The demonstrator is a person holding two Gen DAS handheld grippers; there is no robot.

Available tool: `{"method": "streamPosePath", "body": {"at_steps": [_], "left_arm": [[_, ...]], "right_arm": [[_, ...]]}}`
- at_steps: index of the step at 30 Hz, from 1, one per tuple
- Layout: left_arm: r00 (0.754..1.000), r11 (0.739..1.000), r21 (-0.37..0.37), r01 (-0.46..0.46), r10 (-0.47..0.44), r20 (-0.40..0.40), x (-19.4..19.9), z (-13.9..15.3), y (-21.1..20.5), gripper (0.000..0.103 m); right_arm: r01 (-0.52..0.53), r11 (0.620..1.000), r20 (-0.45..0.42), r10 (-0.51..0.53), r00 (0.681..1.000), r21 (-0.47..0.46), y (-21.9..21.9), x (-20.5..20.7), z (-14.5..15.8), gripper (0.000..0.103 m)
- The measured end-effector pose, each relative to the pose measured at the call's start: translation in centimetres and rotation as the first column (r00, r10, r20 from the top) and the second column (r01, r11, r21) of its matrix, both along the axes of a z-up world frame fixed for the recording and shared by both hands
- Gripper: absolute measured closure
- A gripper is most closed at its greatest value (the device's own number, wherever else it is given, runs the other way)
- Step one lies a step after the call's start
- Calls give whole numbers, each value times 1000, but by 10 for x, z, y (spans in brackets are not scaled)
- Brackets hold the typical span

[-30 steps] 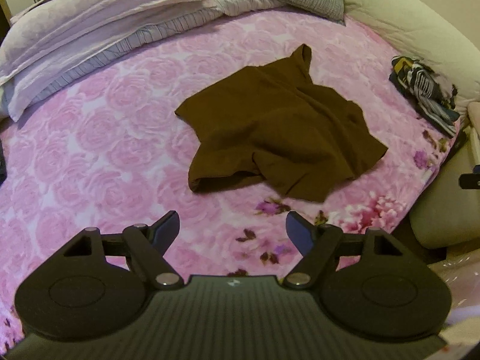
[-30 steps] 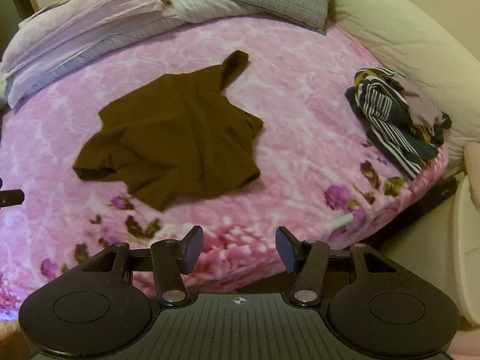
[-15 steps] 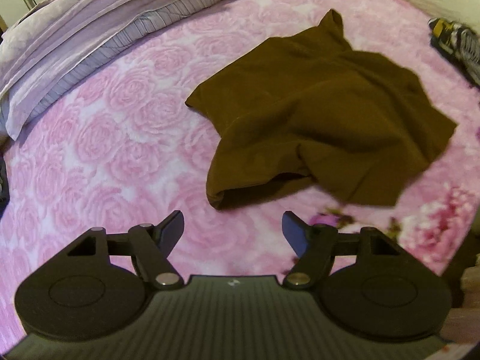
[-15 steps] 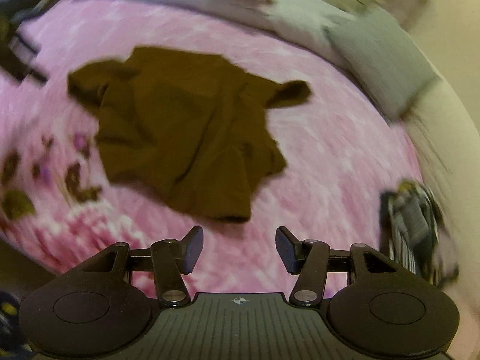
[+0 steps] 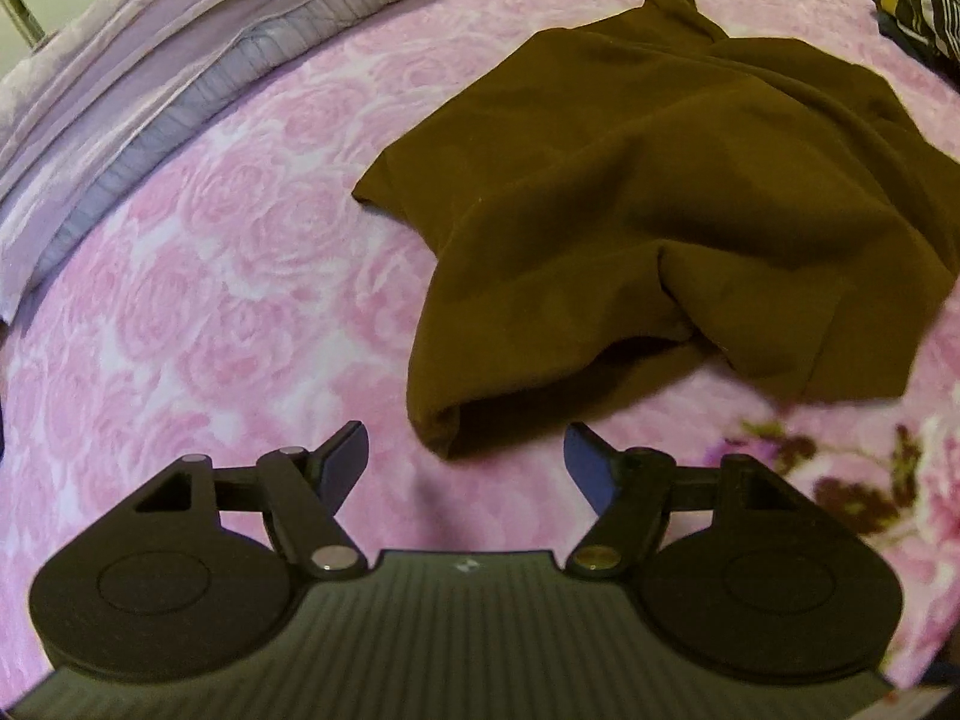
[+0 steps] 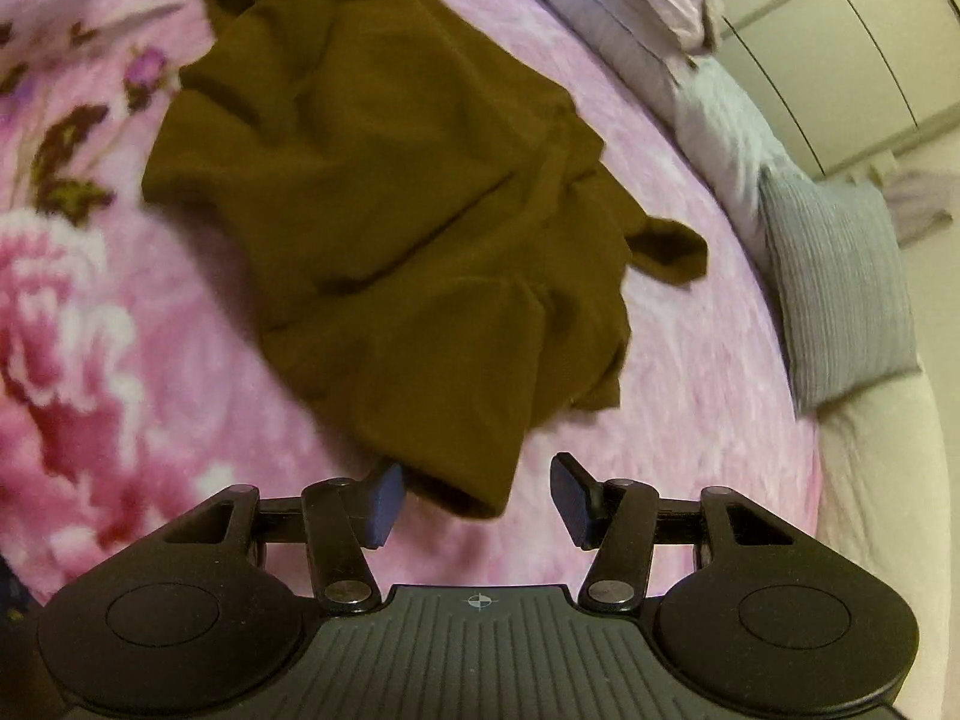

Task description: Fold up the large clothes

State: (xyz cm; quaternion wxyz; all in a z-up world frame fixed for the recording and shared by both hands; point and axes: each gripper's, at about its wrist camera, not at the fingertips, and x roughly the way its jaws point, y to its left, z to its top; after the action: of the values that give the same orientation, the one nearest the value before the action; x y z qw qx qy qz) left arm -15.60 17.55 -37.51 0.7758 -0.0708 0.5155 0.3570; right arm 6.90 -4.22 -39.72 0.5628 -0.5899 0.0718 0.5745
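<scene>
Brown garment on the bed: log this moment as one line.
phase: approach | brown garment: crumpled, on pink blanket | left gripper: open, short of hem | right gripper: jaws just closing, corner between, not pinched

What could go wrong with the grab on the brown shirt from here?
1. The right gripper, whose fingers have just been closing, has only a hem corner of the brown shirt between them, so the corner may slip out.
2. The shirt lies crumpled with overlapping layers, so one pinch could catch several.
3. The left gripper is open just short of the bunched corner, so it could pinch the pink blanket instead.
</scene>
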Motion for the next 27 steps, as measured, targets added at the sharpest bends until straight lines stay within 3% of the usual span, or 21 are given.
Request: {"method": "streamPosePath", "body": {"at_steps": [1, 2, 3, 4, 5, 6, 9, 13, 19, 23, 27], "left_arm": [[1000, 1000, 8, 8, -8, -4, 2, -2, 2, 37], [1000, 1000, 14, 16, -16, -10, 4, -5, 4, 46], [1000, 1000, 15, 20, -20, -14, 6, -7, 7, 67], [1000, 1000, 3, 16, -16, -2, 7, -7, 11, 75], [1000, 1000, -11, 0, 0, 19, 7, -5, 15, 91], [998, 999, -27, -34, 35, 49, 5, 0, 22, 94], [983, 991, -18, -133, 134, 126, -5, 24, 34, 97], [934, 968, -5, -251, 243, 261, -24, 78, 45, 97], [892, 930, 155, -333, 257, 373, -71, 183, 36, 97], [885, 908, 247, -337, 216, 413, -114, 252, 11, 97], [906, 888, 351, -295, 143, 399, -162, 316, -36, 96]], "right_arm": [[-7, 1000, -4, 7, 1000, -9, 0, 0, -1, 99], [-3, 1000, -19, 2, 1000, -23, 1, 2, 0, 103], [10, 1000, -35, -10, 999, -9, 2, 4, 4, 103], [20, 1000, -72, -18, 997, 17, 2, 7, 11, 103], [50, 998, -118, -45, 992, 45, 3, 13, 22, 103], [83, 994, -144, -73, 987, 67, 3, 16, 32, 103], [167, 973, -197, -135, 971, 157, 9, 32, 71, 103], [245, 918, -260, -165, 951, 311, 20, 42, 135, 103], [230, 830, -304, -78, 949, 507, 32, 34, 237, 103], [187, 788, -326, 18, 945, 586, 15, 18, 298, 103], [124, 786, -325, 102, 940, 606, -21, -14, 350, 103]]}}
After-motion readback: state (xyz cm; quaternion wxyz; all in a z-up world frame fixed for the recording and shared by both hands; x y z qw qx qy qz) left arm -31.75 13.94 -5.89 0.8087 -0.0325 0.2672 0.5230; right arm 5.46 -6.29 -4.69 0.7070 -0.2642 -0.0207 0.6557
